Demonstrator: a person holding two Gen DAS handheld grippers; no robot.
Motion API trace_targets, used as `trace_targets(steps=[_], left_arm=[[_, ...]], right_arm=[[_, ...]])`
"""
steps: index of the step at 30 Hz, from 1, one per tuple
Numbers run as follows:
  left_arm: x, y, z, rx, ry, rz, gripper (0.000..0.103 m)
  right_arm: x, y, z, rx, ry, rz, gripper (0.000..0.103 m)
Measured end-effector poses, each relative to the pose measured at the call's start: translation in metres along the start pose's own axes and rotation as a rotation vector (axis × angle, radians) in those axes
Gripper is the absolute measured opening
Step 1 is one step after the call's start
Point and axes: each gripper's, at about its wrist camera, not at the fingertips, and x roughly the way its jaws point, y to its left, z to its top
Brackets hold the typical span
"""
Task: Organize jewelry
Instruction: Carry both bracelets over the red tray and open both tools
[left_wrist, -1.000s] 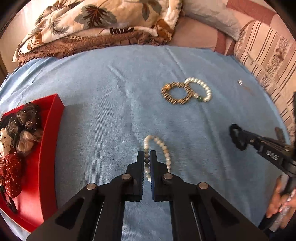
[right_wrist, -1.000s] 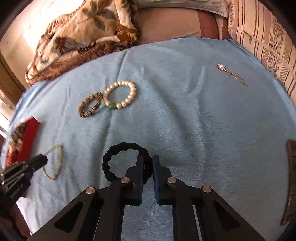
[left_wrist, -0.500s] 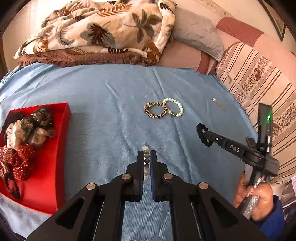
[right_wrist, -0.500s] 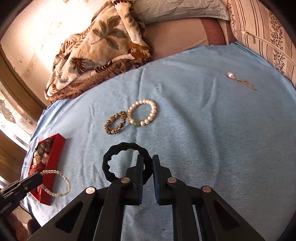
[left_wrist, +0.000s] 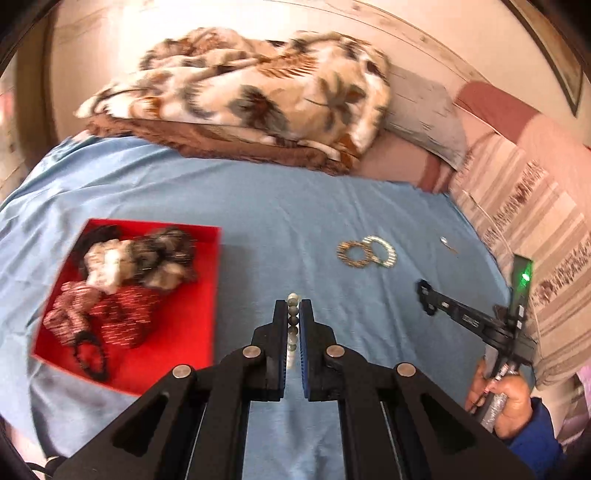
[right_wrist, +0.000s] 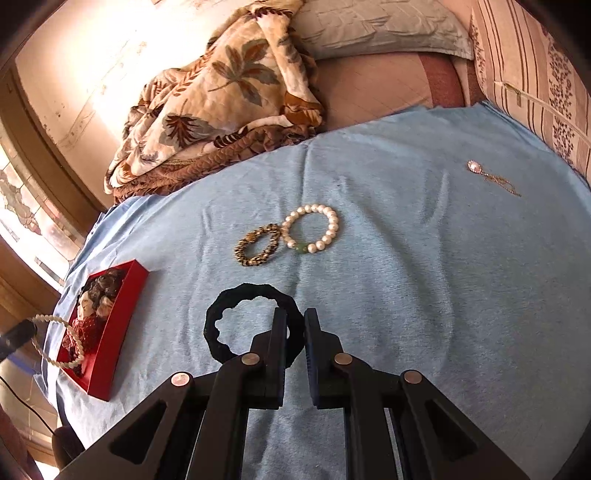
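My left gripper (left_wrist: 293, 308) is shut on a strand of pale beads (left_wrist: 293, 317), held in the air beside the red tray (left_wrist: 199, 295). In the right wrist view the strand (right_wrist: 59, 343) hangs as a loop over the tray's near corner (right_wrist: 122, 314). My right gripper (right_wrist: 294, 319) is shut on a black fabric ring (right_wrist: 225, 325), lifted above the blue cloth. A brown-gold bracelet (right_wrist: 258, 245) and a pearl bracelet (right_wrist: 314, 229) lie touching in the middle of the cloth. At the far right lies a small pendant on a chain (right_wrist: 491, 177).
The tray holds several hair scrunchies (left_wrist: 140, 266) and a black ring. A floral blanket (left_wrist: 258, 92) and pillows (right_wrist: 376, 26) border the far side of the blue cloth (right_wrist: 424, 277), and a striped cushion (left_wrist: 535, 221) lines the right. A hand (left_wrist: 506, 402) grips the right tool.
The left gripper lifted the bead strand off the cloth and carried it up toward the red tray. The right gripper rose slightly with the black ring.
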Motion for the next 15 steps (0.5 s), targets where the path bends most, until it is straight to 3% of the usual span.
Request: trace_targets(steps=[7, 15], left_arm=[[-0.024, 0.067, -0.004, -0.111, -0.014, 0.104, 0.005], [-0.022, 0.123, -0.019, -0.256, 0.004, 0.083, 0.005]], right_arm=[[-0.003, 0.035, -0.014, -0.037, 0.019, 0.023, 0.010], [0.009, 0.119, -0.019, -0.149, 0.070, 0.123, 0.010]])
